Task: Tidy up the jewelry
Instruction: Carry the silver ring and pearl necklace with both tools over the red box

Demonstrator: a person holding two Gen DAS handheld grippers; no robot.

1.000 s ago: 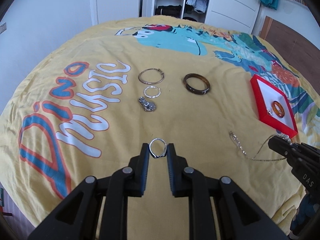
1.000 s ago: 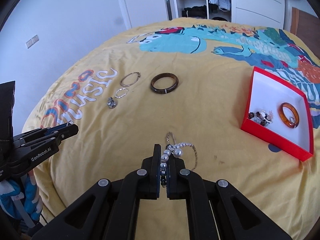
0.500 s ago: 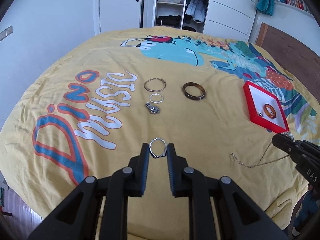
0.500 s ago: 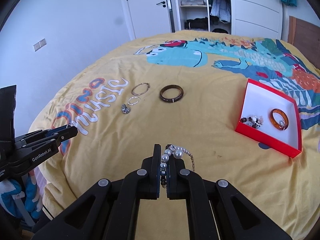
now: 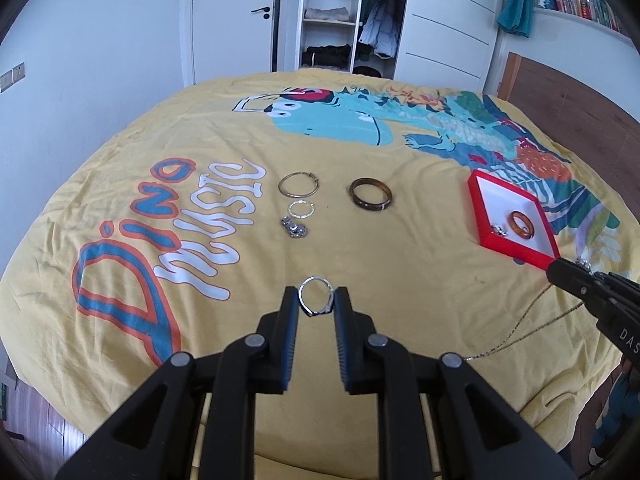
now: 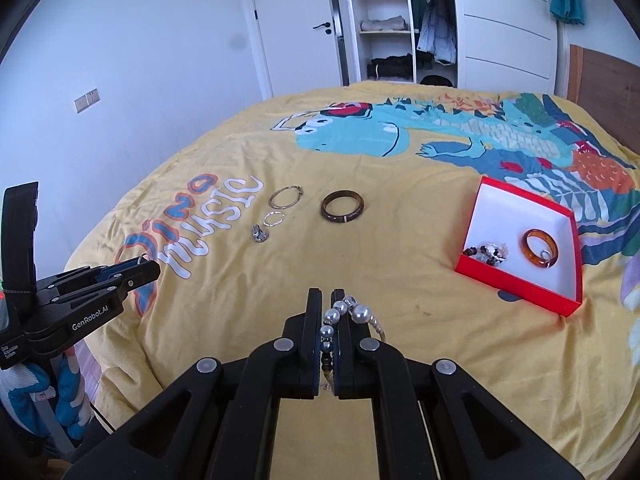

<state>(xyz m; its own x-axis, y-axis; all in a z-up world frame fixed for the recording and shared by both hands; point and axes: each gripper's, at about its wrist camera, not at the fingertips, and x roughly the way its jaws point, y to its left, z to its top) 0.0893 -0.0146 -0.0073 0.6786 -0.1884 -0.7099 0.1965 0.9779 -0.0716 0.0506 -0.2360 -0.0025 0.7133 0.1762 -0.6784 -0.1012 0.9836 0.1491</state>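
Observation:
My left gripper (image 5: 317, 298) is shut on a thin silver ring (image 5: 316, 299), held above the yellow bedspread. My right gripper (image 6: 326, 300) is shut on a pearl necklace (image 6: 352, 312); its chain (image 5: 524, 330) hangs down to the bed in the left wrist view. A red box (image 6: 520, 285) with a white inside holds an amber bangle (image 6: 540, 248) and a beaded piece (image 6: 489, 252). On the bed lie a dark brown bangle (image 5: 370, 194), a thin gold hoop (image 5: 298, 184), a small silver ring (image 5: 302, 210) and a silver trinket (image 5: 294, 228).
The bed's near edge drops to a wooden floor (image 5: 36, 432). A white door (image 6: 296, 28), an open wardrobe (image 6: 404, 28) and a wooden headboard (image 6: 608, 84) stand beyond the bed. The other gripper shows at each view's side, the right one (image 5: 592, 300) and the left one (image 6: 80, 296).
Both grippers have lifted and drawn back from the bed with their jewelry; more of the bed and room shows. The necklace chain now hangs with only its end on the cover.

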